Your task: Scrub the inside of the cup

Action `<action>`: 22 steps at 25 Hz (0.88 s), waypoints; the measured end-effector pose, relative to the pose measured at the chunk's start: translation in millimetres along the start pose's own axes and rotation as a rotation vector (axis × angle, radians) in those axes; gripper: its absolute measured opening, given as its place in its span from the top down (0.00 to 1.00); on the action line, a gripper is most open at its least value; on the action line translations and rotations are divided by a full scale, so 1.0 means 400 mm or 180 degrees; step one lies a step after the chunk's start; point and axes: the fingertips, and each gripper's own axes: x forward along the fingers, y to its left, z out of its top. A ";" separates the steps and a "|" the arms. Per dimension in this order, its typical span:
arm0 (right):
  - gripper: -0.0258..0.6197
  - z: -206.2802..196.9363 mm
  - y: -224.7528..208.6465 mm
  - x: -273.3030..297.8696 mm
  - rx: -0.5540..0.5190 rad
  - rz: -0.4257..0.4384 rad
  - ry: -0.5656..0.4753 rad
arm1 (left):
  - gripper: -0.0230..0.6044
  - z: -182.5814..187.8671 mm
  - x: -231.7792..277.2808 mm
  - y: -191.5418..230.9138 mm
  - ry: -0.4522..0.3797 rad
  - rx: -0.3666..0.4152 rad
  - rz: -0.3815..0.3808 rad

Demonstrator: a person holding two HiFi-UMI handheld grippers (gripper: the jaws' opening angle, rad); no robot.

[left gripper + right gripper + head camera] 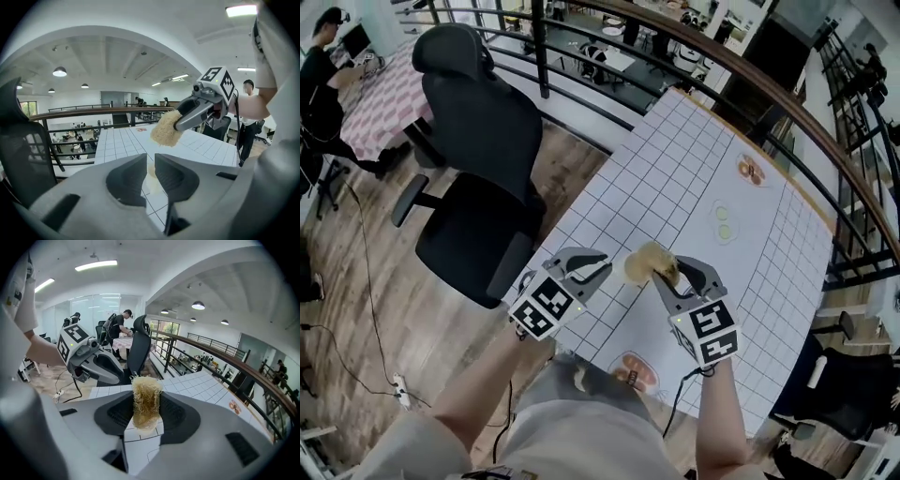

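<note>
My right gripper (672, 271) is shut on a tan fibrous loofah scrubber (644, 263), held above the near part of the white gridded table (675, 169). In the right gripper view the scrubber (146, 401) stands upright between the pads. My left gripper (596, 265) hovers just left of it, over the table's near left edge. Its jaws stand a little apart and hold nothing I can make out. Through that narrow gap (150, 159) shows a pale blurred patch that I cannot identify. In the left gripper view the right gripper (180, 119) holds the scrubber (165, 130) ahead and higher. No cup shows in any view.
A black office chair (478, 141) stands off the table's left side on the wood floor. A dark railing (609, 56) runs behind the table. Flat printed marks lie on the table: orange (750, 170), pale green (724, 221) and one near the front edge (634, 371). A person (319, 84) sits far left.
</note>
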 end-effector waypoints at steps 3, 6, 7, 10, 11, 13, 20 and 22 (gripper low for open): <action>0.72 0.053 -0.004 -0.044 0.0118 -0.0095 -0.0285 | 0.87 0.079 -0.049 0.005 -0.0162 0.0046 0.0096; 0.72 0.099 0.003 -0.095 0.0239 -0.0105 -0.0504 | 0.87 0.148 -0.096 -0.009 -0.0291 0.0057 0.0162; 0.72 0.116 0.003 -0.112 0.0245 -0.0129 -0.0581 | 0.87 0.172 -0.112 -0.014 -0.0345 0.0074 0.0187; 0.72 0.164 0.002 -0.173 0.0267 -0.0221 -0.0835 | 0.88 0.238 -0.159 -0.035 -0.0488 0.0108 0.0274; 0.72 0.180 0.000 -0.195 0.0298 -0.0242 -0.0936 | 0.88 0.262 -0.174 -0.041 -0.0543 0.0131 0.0316; 0.72 0.216 -0.002 -0.244 0.0377 -0.0275 -0.1163 | 0.90 0.317 -0.207 -0.045 -0.0684 0.0240 0.0416; 0.72 0.329 0.009 -0.413 0.0363 -0.0554 -0.1864 | 0.91 0.490 -0.355 -0.076 -0.1163 0.0400 0.0646; 0.72 0.352 0.005 -0.450 0.0405 -0.0598 -0.2049 | 0.92 0.531 -0.384 -0.089 -0.1268 0.0395 0.0644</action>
